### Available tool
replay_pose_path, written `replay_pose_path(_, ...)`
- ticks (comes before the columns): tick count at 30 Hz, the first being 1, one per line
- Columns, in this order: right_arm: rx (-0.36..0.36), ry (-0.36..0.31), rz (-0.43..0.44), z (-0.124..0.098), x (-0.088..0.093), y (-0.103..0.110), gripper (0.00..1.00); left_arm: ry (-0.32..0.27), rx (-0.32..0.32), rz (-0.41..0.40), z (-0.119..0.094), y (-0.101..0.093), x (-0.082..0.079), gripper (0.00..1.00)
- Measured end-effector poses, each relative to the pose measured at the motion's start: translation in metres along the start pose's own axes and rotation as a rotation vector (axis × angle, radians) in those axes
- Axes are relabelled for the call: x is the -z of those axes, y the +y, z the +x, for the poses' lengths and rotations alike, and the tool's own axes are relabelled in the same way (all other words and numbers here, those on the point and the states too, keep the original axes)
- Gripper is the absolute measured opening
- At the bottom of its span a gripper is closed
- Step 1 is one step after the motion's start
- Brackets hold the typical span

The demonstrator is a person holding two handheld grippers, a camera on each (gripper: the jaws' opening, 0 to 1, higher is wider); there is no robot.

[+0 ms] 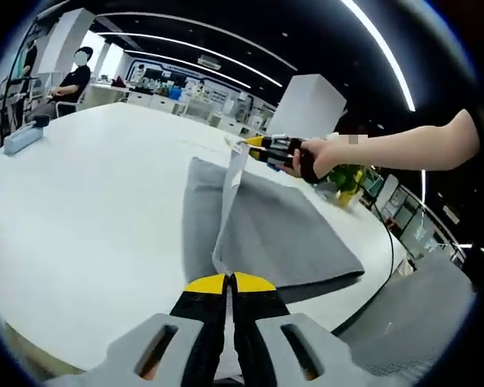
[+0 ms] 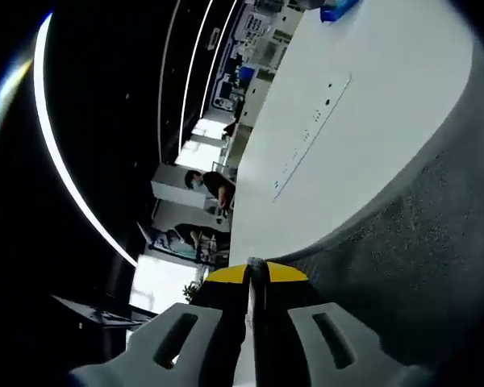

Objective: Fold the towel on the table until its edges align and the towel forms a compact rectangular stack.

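My left gripper (image 1: 228, 284) and right gripper (image 1: 246, 146), jaws both clenched on the towel (image 1: 266, 234), held one edge taut, raised above the worktop (image 1: 89, 201).

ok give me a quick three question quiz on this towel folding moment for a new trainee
1. True or false: the grey terry towel lies on a round white table.
2. Which gripper pinches the towel edge at the far end, where a person's hand shows in the left gripper view? A) the right gripper B) the left gripper C) neither
3. Fill in: the towel edge stretched between the two grippers is lifted ___ the table.

Key
1. True.
2. A. The right gripper's own view shows its yellow tips closed on a thin pale edge.
3. Above; the rest of the towel lies flat.
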State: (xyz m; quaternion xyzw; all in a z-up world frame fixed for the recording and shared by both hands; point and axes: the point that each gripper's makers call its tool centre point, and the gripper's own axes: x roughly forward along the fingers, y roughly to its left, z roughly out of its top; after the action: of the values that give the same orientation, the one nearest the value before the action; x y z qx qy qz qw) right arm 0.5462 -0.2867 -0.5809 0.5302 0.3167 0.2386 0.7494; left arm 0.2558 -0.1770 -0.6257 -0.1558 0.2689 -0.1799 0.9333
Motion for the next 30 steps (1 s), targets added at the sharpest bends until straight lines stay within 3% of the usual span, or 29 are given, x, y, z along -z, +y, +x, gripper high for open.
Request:
replay_pose_path(9, -0.008, -0.007, 0.006, 0.016, 0.002, -0.006, 0.05, 0.031, -0.009, -0.038, 0.008, 0.008, 0.006, 0.01)
replay_pose_path(14, -0.013, 0.024, 0.011, 0.019, 0.007, -0.008, 0.05, 0.030, -0.010, -0.040, 0.008, 0.009, 0.008, 0.02)
replay_pose_path(23, -0.056, -0.004, 0.021, 0.020, 0.005, -0.004, 0.08, 0.034, -0.045, 0.005, 0.007, 0.013, 0.007, 0.04)
replay_pose_path(27, -0.070, 0.025, -0.008, 0.019, 0.009, -0.002, 0.03, -0.006, -0.065, 0.017, 0.002, 0.018, -0.001, 0.05)
replay_pose_path(30, -0.069, 0.023, 0.019, 0.015, 0.007, -0.006, 0.07, -0.062, -0.062, 0.028, -0.002, 0.018, -0.014, 0.15)
